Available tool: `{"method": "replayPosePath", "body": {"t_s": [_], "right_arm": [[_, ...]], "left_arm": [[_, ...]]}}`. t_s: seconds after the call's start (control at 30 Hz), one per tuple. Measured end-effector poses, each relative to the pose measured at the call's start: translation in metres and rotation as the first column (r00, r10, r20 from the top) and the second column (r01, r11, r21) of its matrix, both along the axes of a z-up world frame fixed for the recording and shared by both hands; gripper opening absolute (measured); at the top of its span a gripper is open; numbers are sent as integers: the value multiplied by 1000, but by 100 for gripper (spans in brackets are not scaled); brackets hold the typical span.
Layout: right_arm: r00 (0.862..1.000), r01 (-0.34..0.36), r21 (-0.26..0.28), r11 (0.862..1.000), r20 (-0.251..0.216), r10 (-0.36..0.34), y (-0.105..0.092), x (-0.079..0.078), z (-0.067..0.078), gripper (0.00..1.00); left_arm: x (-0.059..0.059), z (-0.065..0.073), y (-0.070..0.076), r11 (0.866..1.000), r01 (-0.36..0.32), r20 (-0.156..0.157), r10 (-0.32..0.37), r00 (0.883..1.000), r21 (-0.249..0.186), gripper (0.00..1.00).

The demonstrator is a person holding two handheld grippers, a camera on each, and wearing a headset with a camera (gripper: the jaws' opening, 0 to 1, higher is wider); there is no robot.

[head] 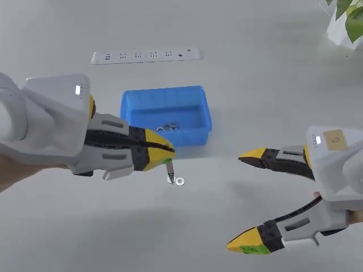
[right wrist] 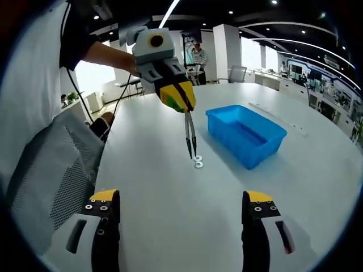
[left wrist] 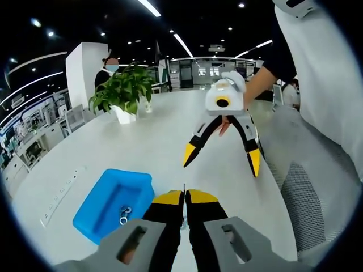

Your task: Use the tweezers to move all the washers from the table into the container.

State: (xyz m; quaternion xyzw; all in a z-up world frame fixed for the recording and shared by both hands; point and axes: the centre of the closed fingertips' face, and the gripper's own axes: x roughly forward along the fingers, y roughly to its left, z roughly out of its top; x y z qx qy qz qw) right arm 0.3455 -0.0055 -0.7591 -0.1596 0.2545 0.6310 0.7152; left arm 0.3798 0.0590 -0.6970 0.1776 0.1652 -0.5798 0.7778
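Pale worktop (head: 255,85): silver ring washer (head: 180,181) near the blue plastic container (head: 187,136); left gripper (head: 165,151) jaws pinch metal tweezers (head: 170,171), right gripper (head: 235,200) jaws spread.

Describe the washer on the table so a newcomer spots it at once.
Find the blue container on the white table. Just in front of it, a small silver washer lies flat at the tips of the tweezers in the left gripper. Unlike the washers inside the container, it sits alone on bare tabletop.
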Motion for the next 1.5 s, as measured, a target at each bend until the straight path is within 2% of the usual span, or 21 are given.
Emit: {"method": "replayPosePath", "body": {"t_s": [0.07,0.23,0.47,0.6,0.7,0.77,0.87,0.9,0.97,1.07,1.13,1.5], "right_arm": [[1000,3,-2,1000,-3,-3,-1,0,-1,89],[1000,3,0,1000,-13,-3,-1,-2,-2,89],[1000,11,4,1000,-22,-11,-1,-2,-4,89],[999,17,4,1000,-28,-17,-2,-1,-4,88],[999,21,8,1000,-32,-20,-2,-1,-4,88],[999,22,11,1000,-36,-22,-1,-1,-4,87],[999,18,16,1000,-38,-17,1,-2,-4,87],[999,10,12,1000,-33,-9,2,-2,-4,87],[1000,5,13,1000,-31,-4,4,0,-3,87],[1000,9,27,1000,-27,-8,7,3,1,87],[1000,13,32,999,-28,-12,7,4,2,87],[998,35,27,999,-50,-34,-1,-1,-2,87]], "left_arm": [[-1,-3,0,1000,4,4,-4,1000,14,5],[-1,0,-2,1000,3,10,-3,1000,0,5],[1,-2,-1,1000,-7,24,6,1000,8,5],[0,-6,0,1000,-9,14,9,1000,14,5],[2,-5,1,1000,-18,30,17,999,16,5],[0,-6,0,1000,-16,20,16,1000,12,5],[-1,-6,-3,1000,-11,23,11,1000,13,5],[-1,-6,-3,1000,-8,35,7,999,22,5],[-1,-5,-3,1000,-8,32,7,999,27,5],[1,3,-3,1000,-20,30,20,999,-9,5],[3,2,-1,1000,-21,41,20,999,5,5],[3,-4,1,1000,-25,26,25,999,15,5]]}}
